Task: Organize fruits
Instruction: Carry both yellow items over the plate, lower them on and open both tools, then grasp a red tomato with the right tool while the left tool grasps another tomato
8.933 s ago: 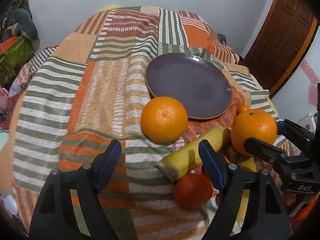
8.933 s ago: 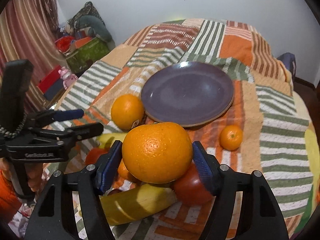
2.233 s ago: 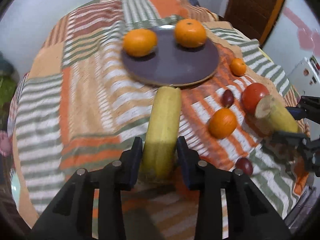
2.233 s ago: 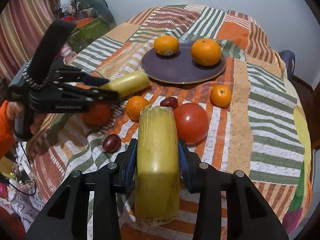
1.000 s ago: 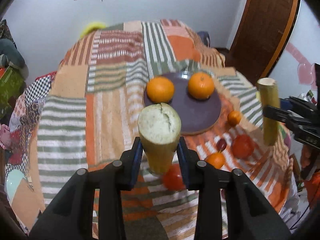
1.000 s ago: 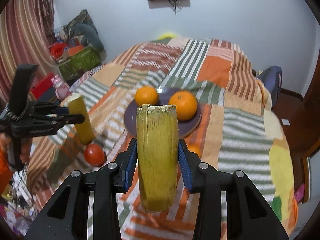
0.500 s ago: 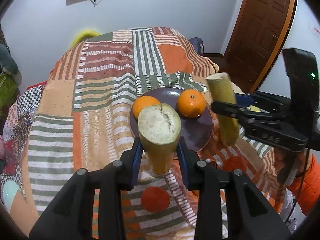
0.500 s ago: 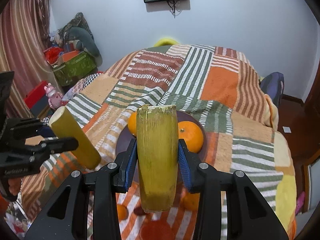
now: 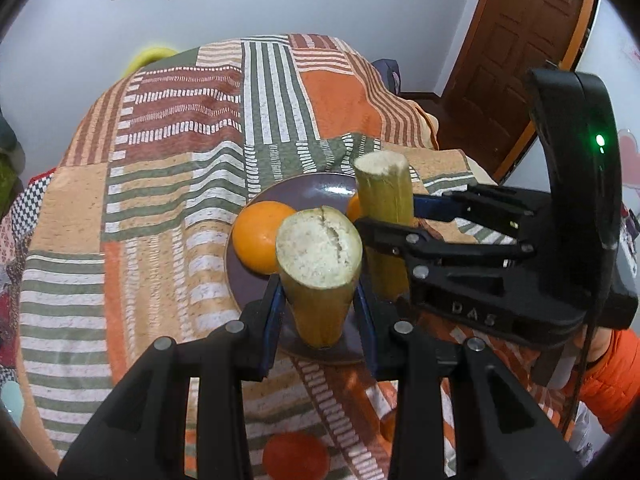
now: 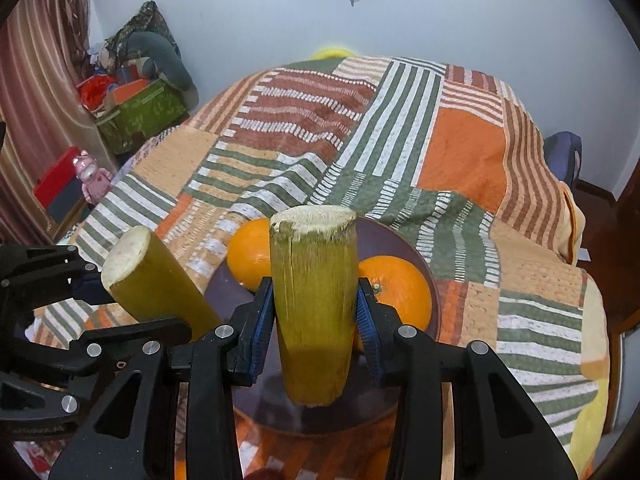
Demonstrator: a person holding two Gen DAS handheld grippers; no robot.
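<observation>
Left tongs (image 9: 320, 312) clenched on a yellow-green stalk piece (image 9: 318, 276), right tongs (image 10: 314, 320) clenched on a second stalk piece (image 10: 314, 300), both upright above the purple plate (image 10: 400, 240) with two oranges (image 10: 396, 284).

Two oranges (image 10: 394, 284) crowding plate (image 10: 404, 240) rear

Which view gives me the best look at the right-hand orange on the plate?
Right wrist view: the right orange shows most of its face and stem end, beside the cane piece. In the left wrist view only a sliver of it peeks from behind the other cane piece.
</observation>
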